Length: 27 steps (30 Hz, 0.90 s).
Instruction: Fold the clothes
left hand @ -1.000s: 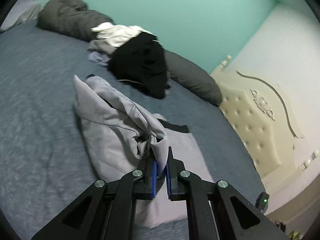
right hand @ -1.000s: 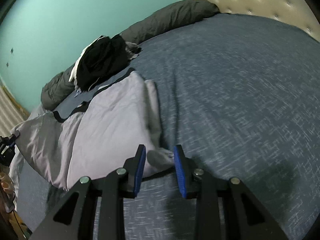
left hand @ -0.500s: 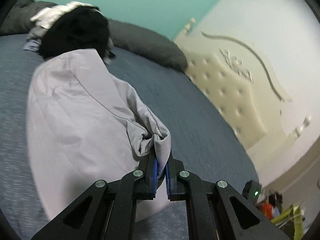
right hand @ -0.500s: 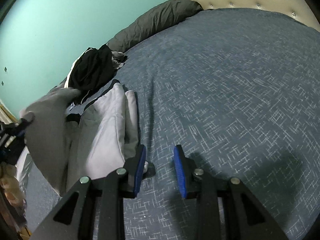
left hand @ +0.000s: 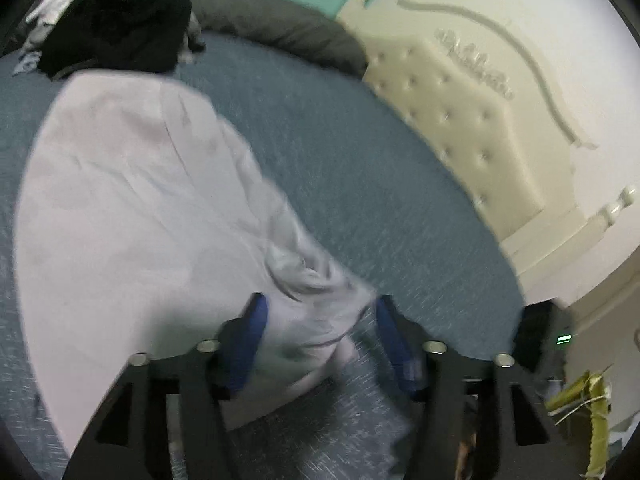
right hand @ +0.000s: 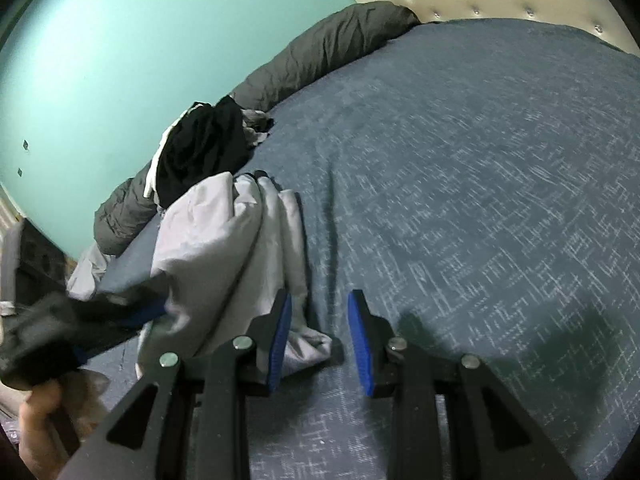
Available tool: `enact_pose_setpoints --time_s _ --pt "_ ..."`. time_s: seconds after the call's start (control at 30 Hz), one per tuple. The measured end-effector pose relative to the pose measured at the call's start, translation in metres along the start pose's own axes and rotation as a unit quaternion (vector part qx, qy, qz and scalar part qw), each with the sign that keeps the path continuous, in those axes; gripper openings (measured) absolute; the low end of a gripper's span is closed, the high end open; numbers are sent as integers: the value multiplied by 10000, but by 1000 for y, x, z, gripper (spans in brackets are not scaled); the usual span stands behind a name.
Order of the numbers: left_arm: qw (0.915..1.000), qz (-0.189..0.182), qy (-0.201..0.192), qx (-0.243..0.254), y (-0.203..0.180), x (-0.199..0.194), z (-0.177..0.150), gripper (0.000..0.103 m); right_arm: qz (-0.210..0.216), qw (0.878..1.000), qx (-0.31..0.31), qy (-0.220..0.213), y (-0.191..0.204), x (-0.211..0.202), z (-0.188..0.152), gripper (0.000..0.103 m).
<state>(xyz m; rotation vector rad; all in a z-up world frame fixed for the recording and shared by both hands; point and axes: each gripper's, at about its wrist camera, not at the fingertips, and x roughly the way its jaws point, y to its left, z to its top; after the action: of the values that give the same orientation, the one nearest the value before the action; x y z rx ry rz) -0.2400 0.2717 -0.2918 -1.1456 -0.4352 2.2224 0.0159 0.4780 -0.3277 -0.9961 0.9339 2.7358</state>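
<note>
the pale grey garment (left hand: 132, 216) lay on the blue bedspread (left hand: 360, 184), doubled over, its near corner bunched. the left gripper (left hand: 320, 336) was opening, cloth between its jaws but the pads off it. the right gripper (right hand: 318, 340) stood partly open at the garment's near right corner, gripping nothing. the fabric looked light, limp and easily creased; it would likely be best pinched at a hem or corner, through every layer.
</note>
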Motion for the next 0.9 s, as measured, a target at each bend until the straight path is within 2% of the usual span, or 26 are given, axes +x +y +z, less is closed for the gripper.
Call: enact_pose_setpoints --time_s 0.07,0.23,0.37,0.47,0.5,0.67,0.8,0.83,0.87,0.9 --pt "9997 121 -192 130 3 -27 3 63 107 9999 -5 -15 4 1 1 29" --pt "9959 747 -386 328 33 -70 -7 63 514 9986 -11 -158 16 -3 4 29" --pt "9923 1172 -412 21 75 -85 -25 63 931 9952 -26 -293 30 -7 9 29" --pt "9900 1307 -423 -312 106 -91 -43 63 1157 9930 -74 -231 42 -2 10 49" --pt "9893 1336 -431 -397 113 -91 -48 63 1203 9925 -101 -205 46 1 10 50" --pt "9882 1446 -304 -399 124 -85 -65 63 1137 9924 -474 73 71 22 6 54" --pt "9883 1491 -242 -195 118 -81 -69 63 799 9946 -590 292 73 41 1 54" --pt "9881 1517 -202 -140 116 -79 -69 63 737 9950 -612 278 71 42 -1 53" --pt "9877 1554 -151 -78 116 -78 -72 63 675 9954 -634 264 70 44 -3 38" --pt "9872 1593 -115 -32 116 -77 -73 63 628 9956 -639 260 68 46 -5 18"
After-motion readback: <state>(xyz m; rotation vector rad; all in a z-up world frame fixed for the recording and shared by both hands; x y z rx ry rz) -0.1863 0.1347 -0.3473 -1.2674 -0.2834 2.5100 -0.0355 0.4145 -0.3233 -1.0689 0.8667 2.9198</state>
